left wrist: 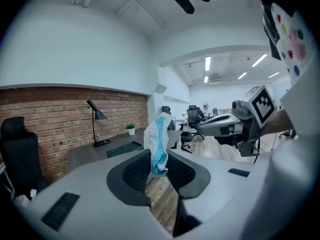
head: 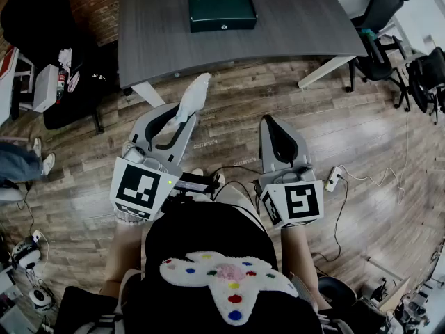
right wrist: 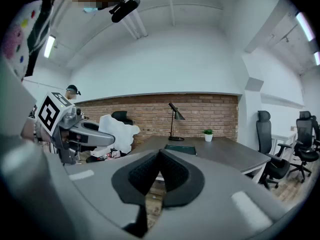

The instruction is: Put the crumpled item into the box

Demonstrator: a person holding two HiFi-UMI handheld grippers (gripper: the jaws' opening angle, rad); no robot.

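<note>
While our left tongs (left wrist: 159,168) clamp the crumpled item (left wrist: 158,136), right tongs (right wrist: 159,173) closed empty, we must reach the box (head: 222,13) at the bench's (head: 299,30) far edge.

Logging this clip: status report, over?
Left tool shut on crumpled item. Right tool shut, empty. Box on table ahead, lid looks closed. Nothing in the way.

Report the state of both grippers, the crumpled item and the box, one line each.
left gripper, shut on the crumpled item, held over the floor short of the table.
crumpled item, pinched between the left gripper's jaws, sticking up above them.
right gripper, shut, nothing between its jaws.
box, lid closed, lying flat on the table.
</note>
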